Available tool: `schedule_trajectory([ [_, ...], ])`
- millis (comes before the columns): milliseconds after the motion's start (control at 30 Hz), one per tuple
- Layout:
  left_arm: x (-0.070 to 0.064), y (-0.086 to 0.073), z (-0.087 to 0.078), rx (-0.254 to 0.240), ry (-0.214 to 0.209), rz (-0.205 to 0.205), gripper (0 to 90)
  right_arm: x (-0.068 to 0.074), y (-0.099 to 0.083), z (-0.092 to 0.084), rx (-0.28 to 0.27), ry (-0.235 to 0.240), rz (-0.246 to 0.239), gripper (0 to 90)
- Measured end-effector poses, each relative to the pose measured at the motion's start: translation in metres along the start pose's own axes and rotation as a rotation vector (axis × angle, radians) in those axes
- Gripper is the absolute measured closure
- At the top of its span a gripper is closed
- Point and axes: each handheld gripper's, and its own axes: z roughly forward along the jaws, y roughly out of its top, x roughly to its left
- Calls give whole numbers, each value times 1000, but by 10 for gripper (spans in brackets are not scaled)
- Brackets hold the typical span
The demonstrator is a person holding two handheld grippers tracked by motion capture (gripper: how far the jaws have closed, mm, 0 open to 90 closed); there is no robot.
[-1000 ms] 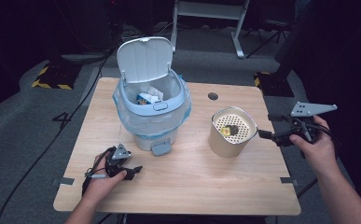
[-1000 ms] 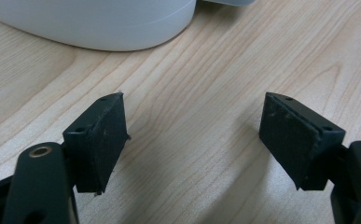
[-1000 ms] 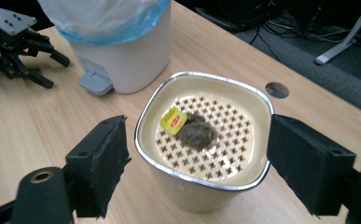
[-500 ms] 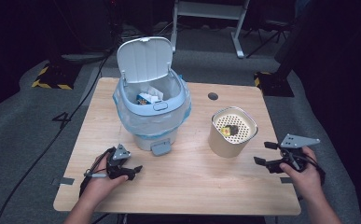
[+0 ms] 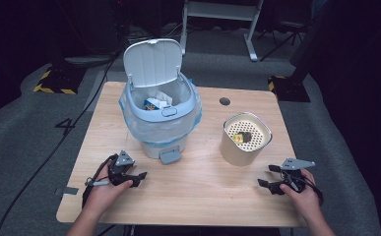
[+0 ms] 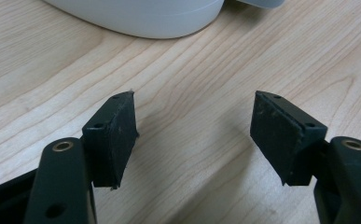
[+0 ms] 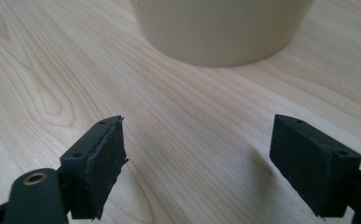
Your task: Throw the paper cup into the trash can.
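A pale blue bin [image 5: 161,115] with its lid [image 5: 152,64] raised stands on the wooden table [image 5: 203,196], lined with a clear bag and holding scraps. To its right is a beige canister [image 5: 244,142] with a perforated insert and a small yellow piece [image 5: 238,138] on it. My left gripper [image 5: 140,179] rests at the front left, open; its jaws have just been closing a little with nothing between them [image 6: 194,116]. My right gripper [image 5: 267,176] lies low at the front right, open; its jaws have just been opening, empty [image 7: 197,140], facing the canister [image 7: 222,28].
The bin's foot pedal [image 5: 170,156] sticks out toward me, just right of the left gripper. A round cable hole [image 5: 224,101] sits at the back of the table. The bin's base [image 6: 141,18] is close ahead of the left jaws. Bare wood lies between the two hands.
My right hand has come down from beside the canister to the table near the front right edge. The left hand has stayed where it was.
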Motion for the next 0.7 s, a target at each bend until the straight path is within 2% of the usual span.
schedule_trajectory([
  [67, 1, 0, -3, -23, -10, 4, 332, 1, -3, 4, 9, -5, -2, 178],
  [167, 1, 1, -8, -60, -30, -21, 334, 3, -5, 6, -1, -32, -26, 173],
  [267, 3, 2, -12, -84, -26, -27, 339, 5, -5, 7, 5, -52, -37, 155],
  [367, 5, 3, -16, -97, -28, -24, 361, 5, -5, 7, 6, -52, -36, 154],
  [600, 7, 9, -27, -125, -21, -46, 361, 5, -5, 7, 5, -52, -33, 154],
  [700, 7, 14, -37, -158, -27, -45, 363, 5, -5, 7, 5, -52, -33, 154],
])
